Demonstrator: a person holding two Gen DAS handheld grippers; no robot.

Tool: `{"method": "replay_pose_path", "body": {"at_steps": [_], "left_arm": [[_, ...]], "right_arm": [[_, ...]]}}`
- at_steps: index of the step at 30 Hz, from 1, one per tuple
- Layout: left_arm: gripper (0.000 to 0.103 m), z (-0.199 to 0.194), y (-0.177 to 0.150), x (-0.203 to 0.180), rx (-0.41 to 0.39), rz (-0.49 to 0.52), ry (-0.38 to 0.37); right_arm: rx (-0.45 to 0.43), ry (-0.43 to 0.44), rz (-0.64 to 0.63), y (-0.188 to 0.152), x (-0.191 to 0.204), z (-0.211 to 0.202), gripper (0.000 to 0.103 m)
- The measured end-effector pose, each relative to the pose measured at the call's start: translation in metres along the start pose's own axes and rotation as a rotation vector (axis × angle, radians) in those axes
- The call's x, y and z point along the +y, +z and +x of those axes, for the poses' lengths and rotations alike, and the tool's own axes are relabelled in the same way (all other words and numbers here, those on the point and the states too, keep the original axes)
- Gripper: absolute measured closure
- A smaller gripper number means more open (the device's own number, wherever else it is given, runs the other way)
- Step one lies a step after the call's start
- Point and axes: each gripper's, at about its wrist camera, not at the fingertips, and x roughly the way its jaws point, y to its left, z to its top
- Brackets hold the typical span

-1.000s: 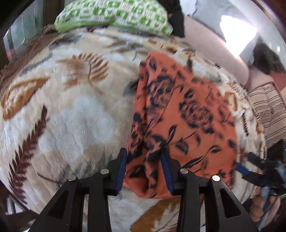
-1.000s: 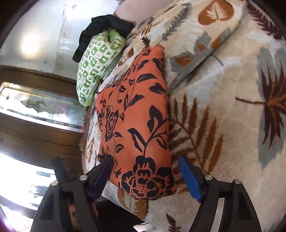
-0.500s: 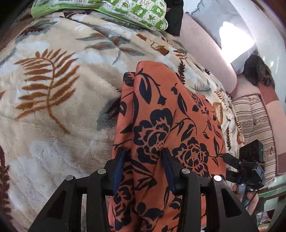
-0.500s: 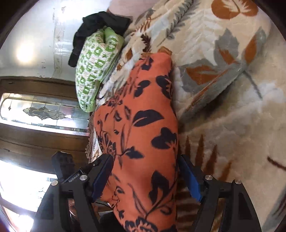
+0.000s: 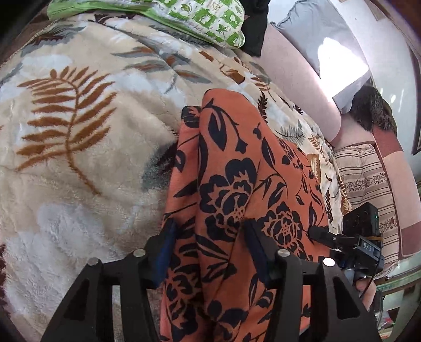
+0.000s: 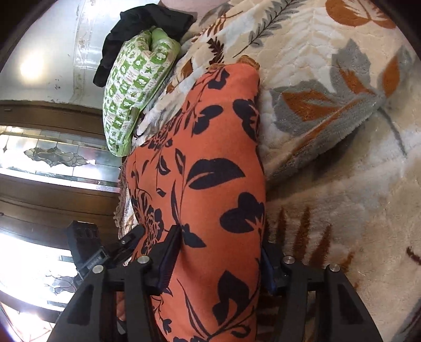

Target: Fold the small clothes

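An orange garment with black flowers (image 5: pixel 231 184) lies lengthwise on a cream leaf-patterned blanket (image 5: pixel 79 147). My left gripper (image 5: pixel 208 242) has its blue-padded fingers on either side of the garment's near end, pinching a bunch of the cloth. In the right wrist view the garment (image 6: pixel 210 171) runs between my right gripper's fingers; the right gripper (image 6: pixel 221 252) is closing on its other near corner, with the cloth filling the gap. The right gripper also shows in the left wrist view (image 5: pixel 350 239), at the garment's right edge.
A green-and-white patterned pillow (image 5: pixel 200 15) and a dark cloth (image 6: pixel 147 29) lie at the far end of the blanket. A pink bolster (image 5: pixel 297 79) and a striped cushion (image 5: pixel 368 179) lie to the right. A fold of blanket (image 6: pixel 329 105) rises beside the garment.
Both grippers moved forward over the garment's near end. The right jaws narrowed onto the cloth. The cloth now fills both gaps and has risen toward the cameras.
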Motion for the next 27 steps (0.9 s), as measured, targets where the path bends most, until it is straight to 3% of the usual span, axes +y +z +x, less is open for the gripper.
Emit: {"method": "replay_pose_path", "body": {"at_steps": [3,7,10,12,13,15,18,20,27], "left_arm": [[0.046,-0.003,0.0,-0.008,-0.004,0.013,0.032],[0.043,-0.018,-0.003,-0.007,-0.052,-0.015,0.02],[0.041,-0.007,-0.004,0.002,-0.006,-0.039,0.02],[0.041,0.006,-0.006,0.009,0.031,-0.073,-0.019],[0.042,0.006,-0.006,0.008,0.025,-0.065,-0.023],[0.059,0.008,-0.006,0.005,0.046,-0.058,-0.038],[0.071,0.005,-0.006,-0.001,0.037,-0.034,-0.044],[0.073,-0.002,-0.007,-0.01,0.015,-0.023,-0.036],[0.074,-0.029,0.006,-0.069,-0.078,0.047,-0.087]], "right_arm": [[0.01,0.018,0.024,0.002,-0.006,0.003,0.041],[0.017,0.008,0.006,0.002,-0.004,0.0,0.041],[0.014,0.001,0.005,0.002,-0.002,-0.001,0.041],[0.014,-0.01,0.0,0.001,0.0,0.001,0.041],[0.015,-0.016,-0.005,0.001,0.002,0.002,0.041],[0.025,-0.041,-0.037,0.002,0.007,0.005,0.041],[0.029,-0.079,-0.095,0.001,0.02,0.005,0.056],[0.024,-0.104,-0.14,0.0,0.032,-0.001,0.063],[-0.045,-0.095,-0.246,0.014,0.065,-0.052,0.067]]}}
